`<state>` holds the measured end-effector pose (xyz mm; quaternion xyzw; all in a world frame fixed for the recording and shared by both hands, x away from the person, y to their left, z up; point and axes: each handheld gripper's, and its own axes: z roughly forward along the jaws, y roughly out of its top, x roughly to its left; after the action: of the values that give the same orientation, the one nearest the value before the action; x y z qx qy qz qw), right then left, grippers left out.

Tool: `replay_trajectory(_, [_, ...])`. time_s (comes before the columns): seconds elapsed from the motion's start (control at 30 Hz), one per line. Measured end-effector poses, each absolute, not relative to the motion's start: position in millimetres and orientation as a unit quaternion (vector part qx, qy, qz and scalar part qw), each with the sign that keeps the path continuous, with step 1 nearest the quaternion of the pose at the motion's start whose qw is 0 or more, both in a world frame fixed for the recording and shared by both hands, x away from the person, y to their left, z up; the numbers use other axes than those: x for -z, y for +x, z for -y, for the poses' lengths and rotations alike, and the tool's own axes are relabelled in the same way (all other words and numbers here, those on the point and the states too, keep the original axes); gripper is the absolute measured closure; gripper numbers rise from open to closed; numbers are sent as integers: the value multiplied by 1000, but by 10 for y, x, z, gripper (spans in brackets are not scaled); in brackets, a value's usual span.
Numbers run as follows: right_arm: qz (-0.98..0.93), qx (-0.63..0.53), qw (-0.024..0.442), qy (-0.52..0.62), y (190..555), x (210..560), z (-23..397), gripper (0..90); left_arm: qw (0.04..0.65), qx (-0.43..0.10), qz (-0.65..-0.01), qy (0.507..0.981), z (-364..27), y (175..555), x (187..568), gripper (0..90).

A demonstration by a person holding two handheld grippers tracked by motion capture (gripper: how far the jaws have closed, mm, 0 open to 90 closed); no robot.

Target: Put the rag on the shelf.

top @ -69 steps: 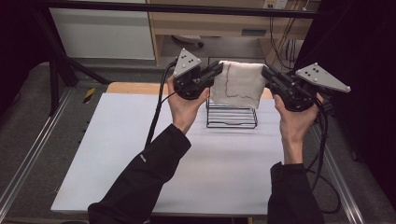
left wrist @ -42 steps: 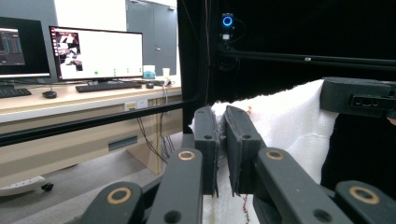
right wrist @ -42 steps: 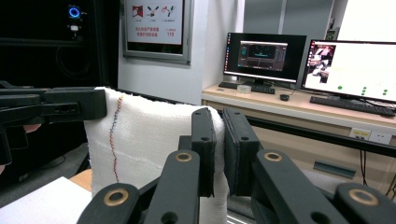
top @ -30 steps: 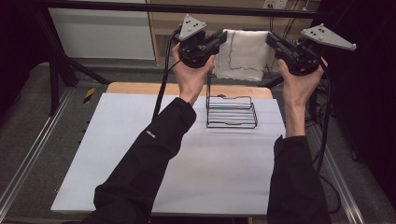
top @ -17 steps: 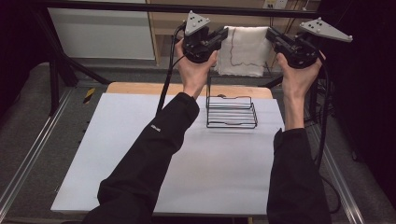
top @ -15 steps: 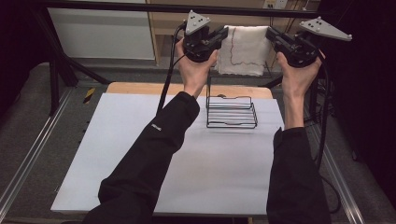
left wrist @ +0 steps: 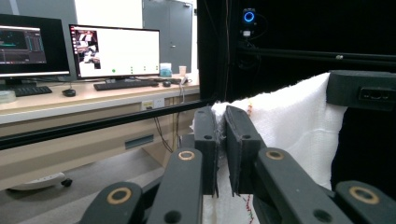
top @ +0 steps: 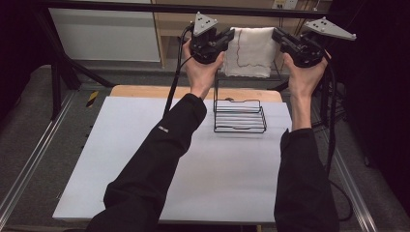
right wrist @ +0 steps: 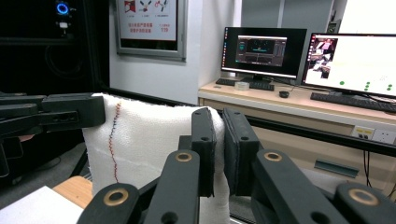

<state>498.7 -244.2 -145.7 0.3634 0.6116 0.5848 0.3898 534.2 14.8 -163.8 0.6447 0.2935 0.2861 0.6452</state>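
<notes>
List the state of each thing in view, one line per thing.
Left gripper: shut on one top corner of the cloth.
Right gripper: shut on the other top corner.
Cloth: white, lifted, hanging spread between both grippers above the far table edge.
Wire rack: empty, standing on the table, untouched.
Table: covered with a white sheet.

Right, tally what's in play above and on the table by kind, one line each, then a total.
White cloth, held up stretched between the two grippers: 1
Black wire rack on the table: 1
Hand-held grippers, left hand-held gripper and right hand-held gripper, each shut on a top corner of the cloth: 2
Total: 4
</notes>
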Motion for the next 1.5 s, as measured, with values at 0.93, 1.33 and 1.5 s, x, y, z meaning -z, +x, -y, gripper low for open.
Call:
replay_trajectory(0.93, [-635, -559, 378, 377, 5119, 1763, 2496, 837, 620, -284, -286, 673, -96, 5385, 1942, 833])
replay_trajectory(1.33, [-641, -552, 371, 384, 5042, 1920, 2549, 837, 613, -274, -282, 686, -64, 5316, 2081, 833])
replay_trajectory(1.5, [-642, -551, 366, 387, 4999, 1985, 2562, 837, 610, -273, -282, 689, -65, 5288, 2124, 833])
